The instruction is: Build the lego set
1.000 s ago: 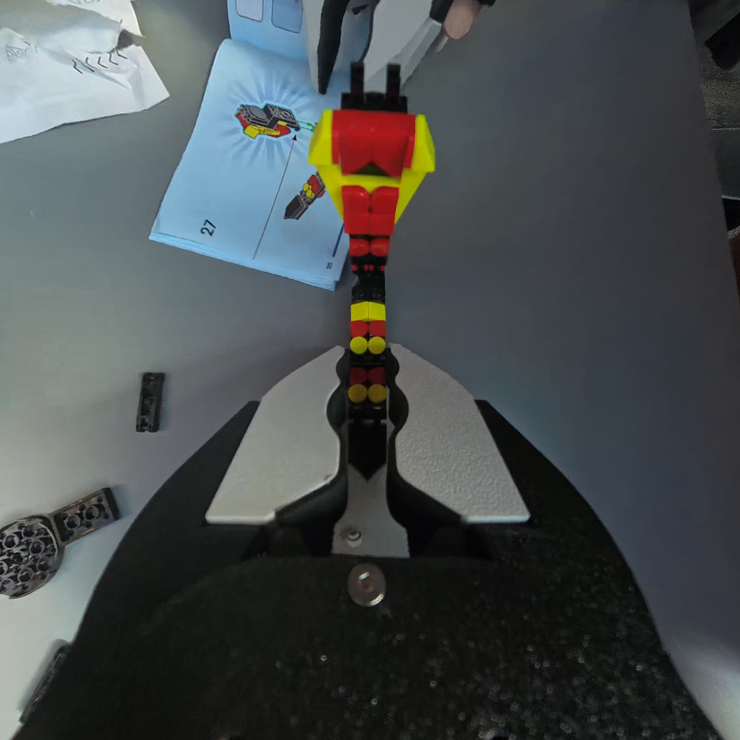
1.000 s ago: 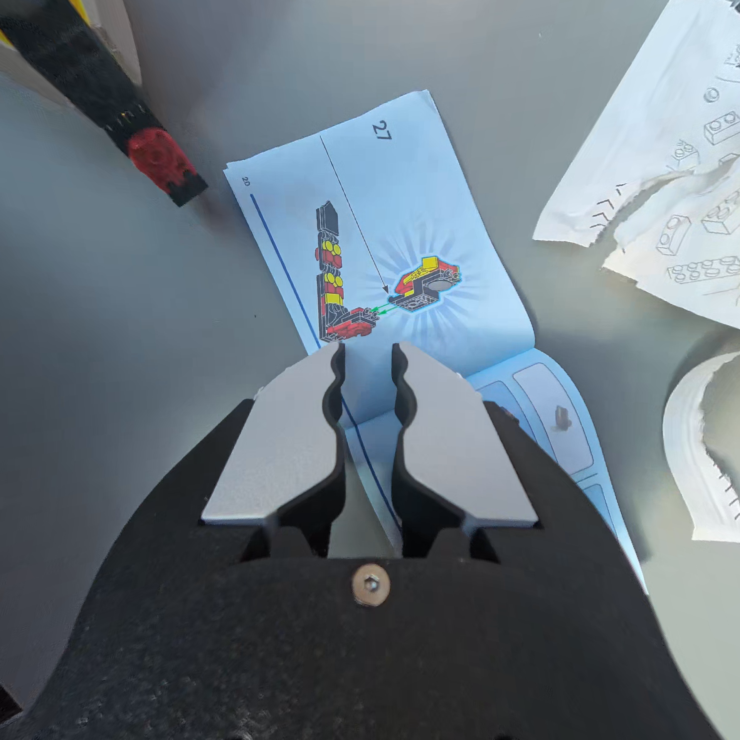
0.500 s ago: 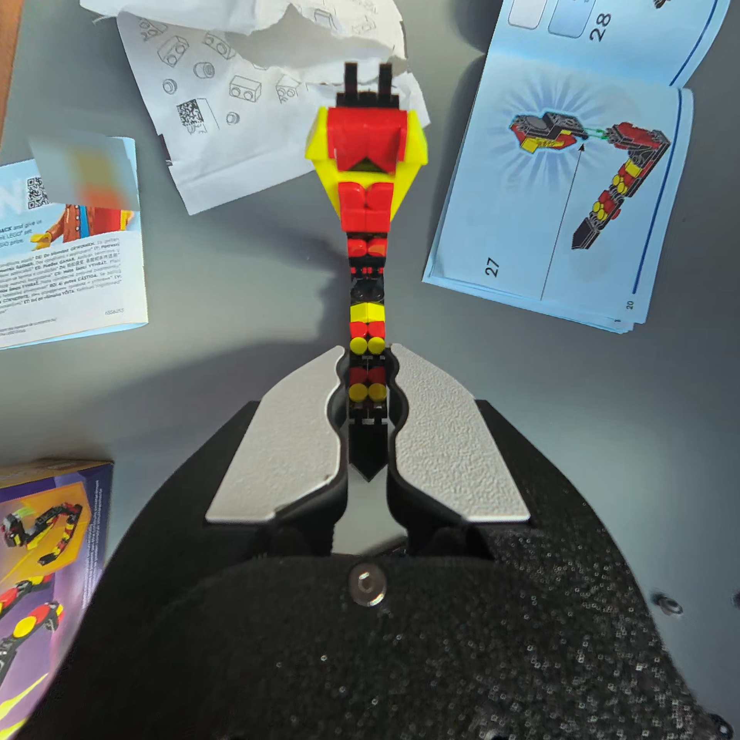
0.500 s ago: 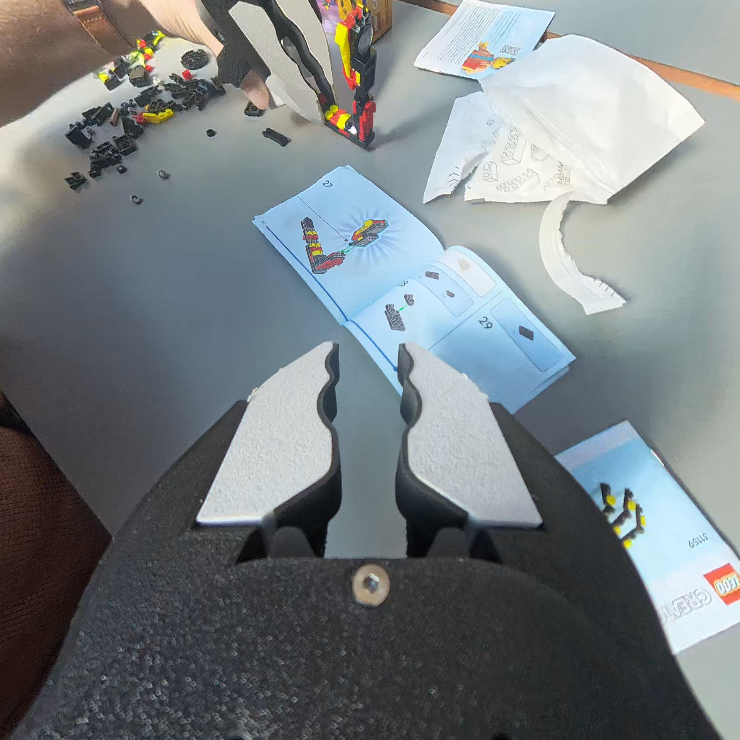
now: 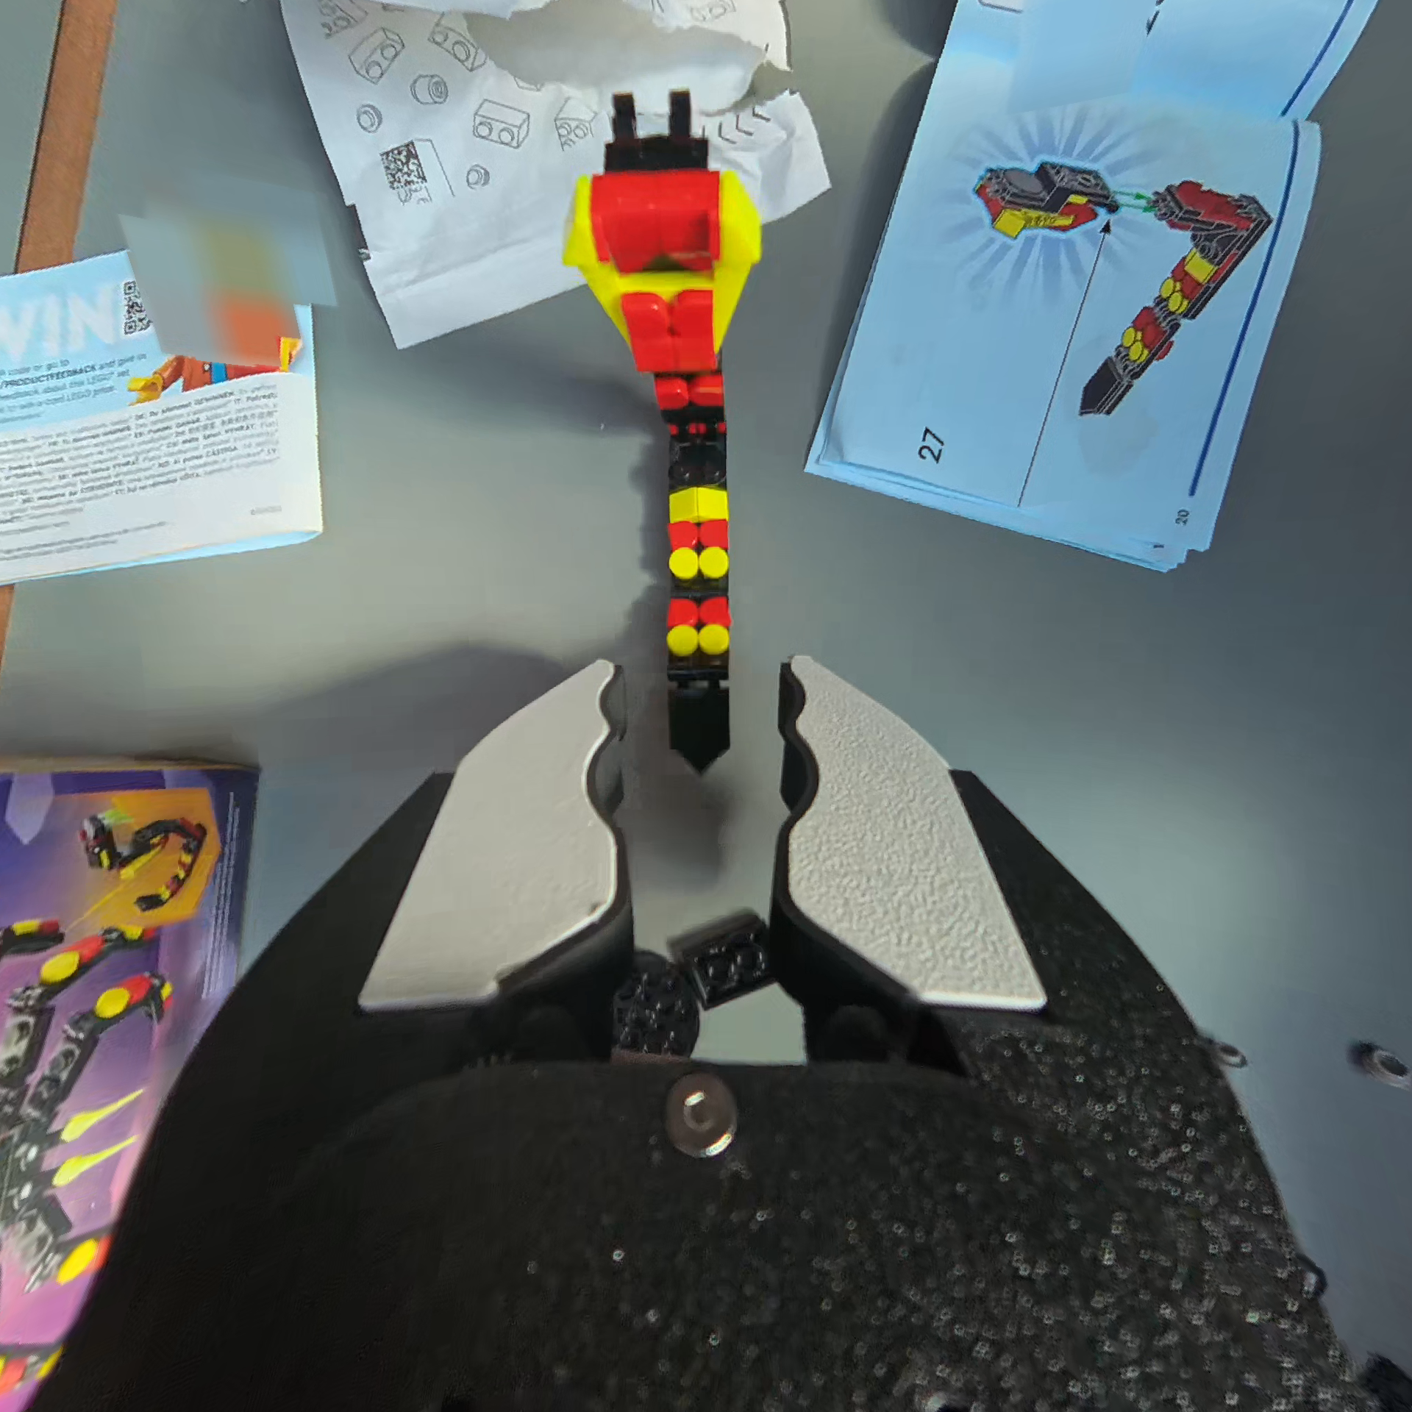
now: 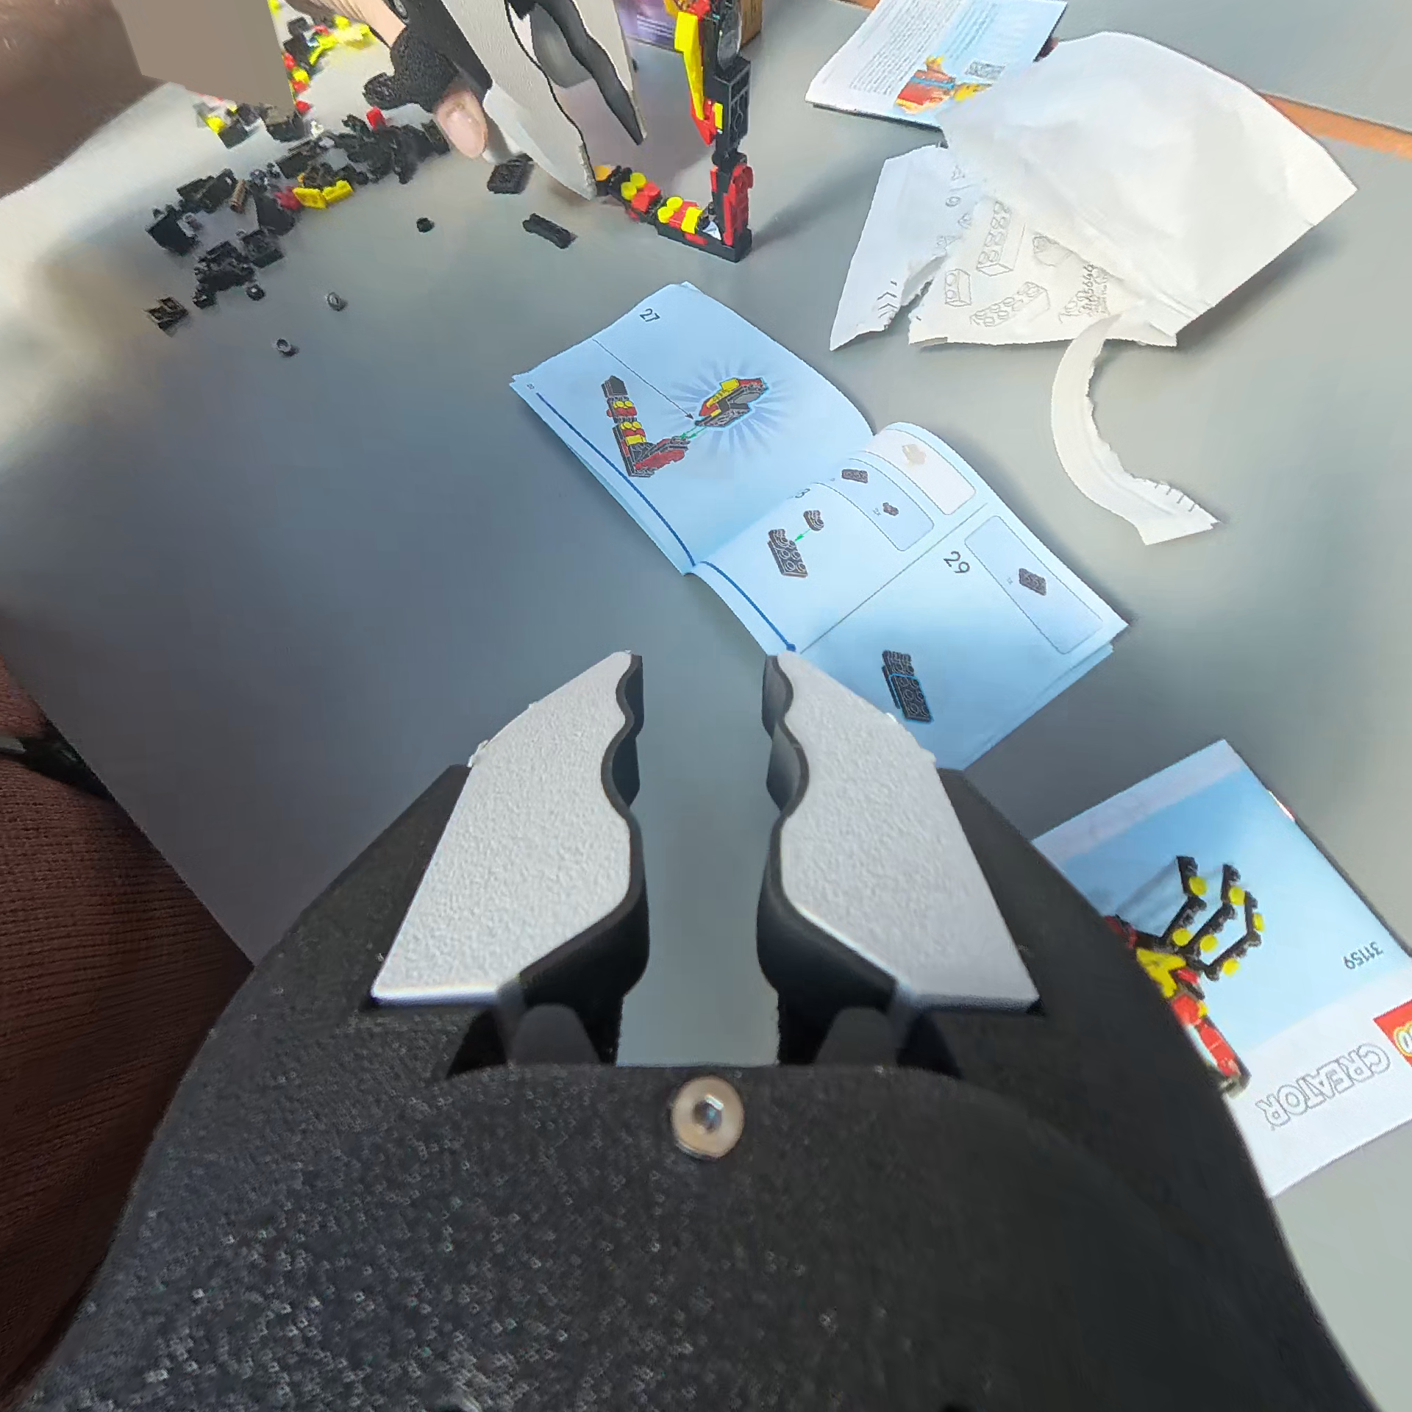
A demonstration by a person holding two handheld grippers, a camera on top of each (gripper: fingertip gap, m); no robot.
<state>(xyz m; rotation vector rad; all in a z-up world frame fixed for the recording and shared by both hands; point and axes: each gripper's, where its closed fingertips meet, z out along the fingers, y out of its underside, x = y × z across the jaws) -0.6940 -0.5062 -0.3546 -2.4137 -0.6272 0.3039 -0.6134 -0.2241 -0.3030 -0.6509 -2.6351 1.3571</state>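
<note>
The red, yellow and black lego snake model (image 5: 697,535) rests on the grey table, its pointed black tail tip between my left gripper's fingers. My left gripper (image 5: 699,672) is open, and both fingers stand clear of the tail. In the right wrist view the model (image 6: 726,191) has its tail flat on the table and its neck upright, with the left gripper (image 6: 565,99) over the tail. My right gripper (image 6: 701,672) is open and empty, low over the table's near side. The open instruction booklet (image 6: 764,474) lies ahead of it.
Loose black, yellow and red pieces (image 6: 252,199) are scattered at the far left. A torn white paper bag (image 6: 1108,191), a leaflet (image 5: 153,428), the set's box (image 5: 99,993) and a second booklet (image 6: 1261,993) lie around. Two small black pieces (image 5: 726,966) sit under the left gripper. Some 30 cm of space lies between my two pairs of fingers.
My left gripper has opened and let go of the snake's tail, and has drawn back a little. My right gripper stays open, well back from the model.
</note>
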